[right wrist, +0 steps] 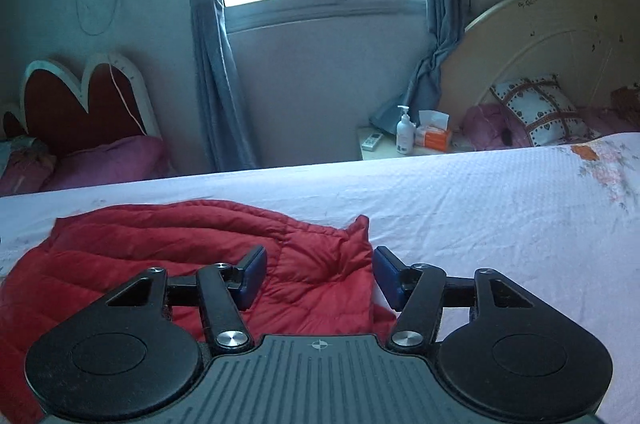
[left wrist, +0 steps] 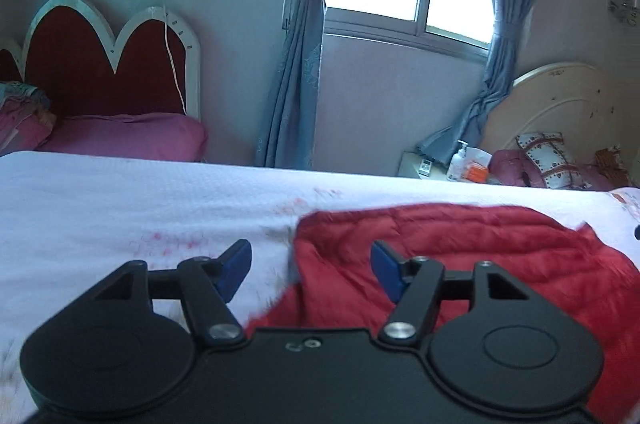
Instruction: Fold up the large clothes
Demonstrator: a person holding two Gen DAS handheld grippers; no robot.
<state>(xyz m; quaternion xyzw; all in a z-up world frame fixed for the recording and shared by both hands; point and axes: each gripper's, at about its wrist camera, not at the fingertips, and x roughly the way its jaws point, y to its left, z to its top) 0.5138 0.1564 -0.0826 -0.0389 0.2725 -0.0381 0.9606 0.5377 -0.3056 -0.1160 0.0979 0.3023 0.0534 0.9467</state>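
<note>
Red quilted puffy jacket (left wrist: 460,264) lying crumpled on white textured bedspread (left wrist: 120,200), lower right of left wrist view, lower left of right wrist view. Left tongs (left wrist: 311,264) parted, nothing gripped, over jacket's left edge. Right tongs (right wrist: 319,274) parted too, empty, over jacket's right edge.

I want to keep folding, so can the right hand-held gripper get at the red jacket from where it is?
Probably yes: the right hand-held gripper is open, nothing between its fingers, and the red jacket lies uncovered just beyond it.
</note>
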